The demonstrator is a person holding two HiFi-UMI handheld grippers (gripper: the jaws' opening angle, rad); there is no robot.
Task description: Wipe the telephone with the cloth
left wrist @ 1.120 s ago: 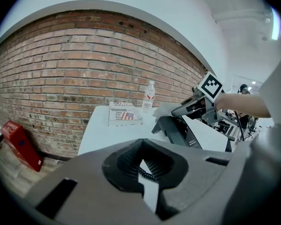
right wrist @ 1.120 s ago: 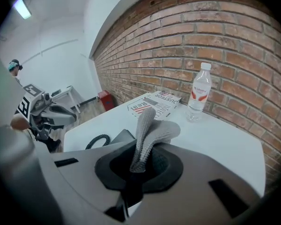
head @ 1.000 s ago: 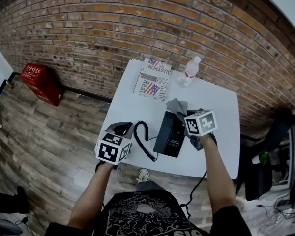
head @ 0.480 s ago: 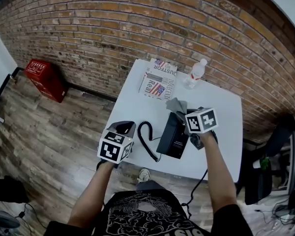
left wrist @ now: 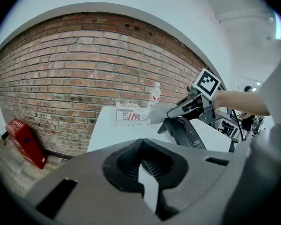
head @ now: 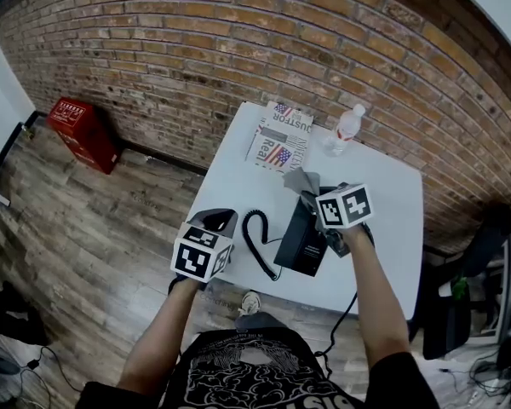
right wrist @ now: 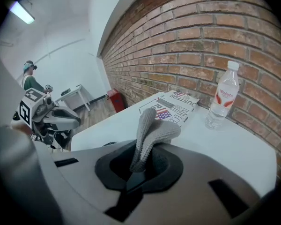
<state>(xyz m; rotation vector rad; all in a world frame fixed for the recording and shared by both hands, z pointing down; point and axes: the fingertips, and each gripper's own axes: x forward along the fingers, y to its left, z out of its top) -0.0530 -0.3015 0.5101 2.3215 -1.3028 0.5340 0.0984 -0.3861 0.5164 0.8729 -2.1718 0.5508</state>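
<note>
The right gripper (right wrist: pixel 139 165) is clenching its fingers on the grey cloth (right wrist: pixel 152 130); a folded hump of cloth is standing up out of the grip and flopping forward past the fingertips. The black telephone (head: pixel 303 239) is lying on the white table (head: pixel 238 177), just below and beside those fingers, with its far end nearest the cloth; no view is showing whether cloth and casing are touching. The left gripper (left wrist: pixel 147 172) is holding its fingers drawn together on nothing, well apart from the telephone; the coiled cord (head: pixel 257 241) is lying between its fingertips and the phone.

The step in hand seems to be bringing the cloth down onto the casing. Doing it well probably means letting the loose fold ahead of the fingertips do the wiping, so the hard tips are not scraping the plastic; tilting the fingers downward should be laying more cloth flat. Long, light strokes along the casing look safer than hard ones, since the phone appears propped at an angle and may be sliding or tipping under pressure; the empty left fingers could be steadying its near end, passing over the cord rather than snagging it. The water bottle (right wrist: pixel 223 97) and newspaper (right wrist: pixel 171 109) are standing well beyond the right fingertips; strokes should be ending short of them.
</note>
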